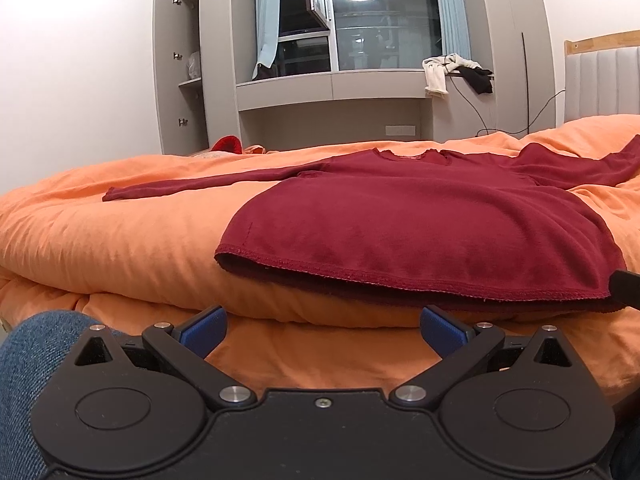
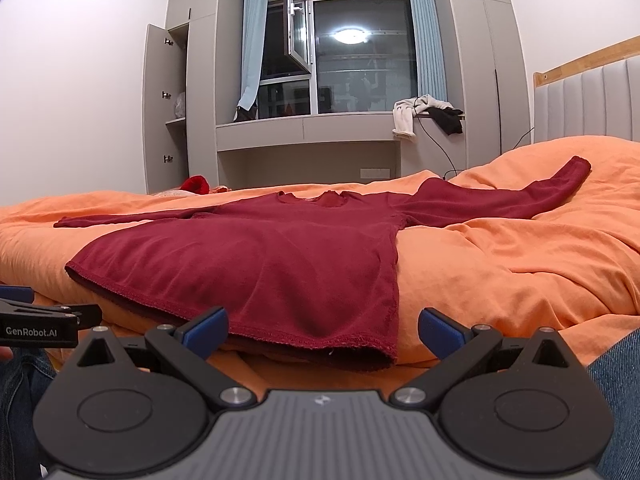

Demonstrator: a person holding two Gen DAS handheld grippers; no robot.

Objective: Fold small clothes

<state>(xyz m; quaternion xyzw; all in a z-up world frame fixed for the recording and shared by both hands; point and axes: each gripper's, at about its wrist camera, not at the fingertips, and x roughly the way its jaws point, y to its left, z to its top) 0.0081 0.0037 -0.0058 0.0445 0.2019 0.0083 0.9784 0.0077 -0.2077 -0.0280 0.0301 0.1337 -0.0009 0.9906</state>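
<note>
A dark red long-sleeved shirt (image 1: 420,216) lies flat on the orange duvet (image 1: 120,232), hem toward me, collar away, both sleeves spread sideways. My left gripper (image 1: 322,330) stands open just before the bed's near edge, below the hem's left part, nothing between its blue pads. In the right wrist view the same shirt (image 2: 256,256) fills the middle. My right gripper (image 2: 322,330) is open too, its jaws either side of the hem's right corner, not touching it. The left gripper (image 2: 16,294) shows at that view's left edge.
Blue-jeaned legs (image 1: 28,360) of a person sit at the bed's near edge. Beyond the bed stand a grey cabinet (image 2: 168,108) with an open door and a window sill carrying white and black clothes (image 2: 424,114). A padded headboard (image 2: 588,100) is at the right. A red item (image 2: 198,184) lies at the far side.
</note>
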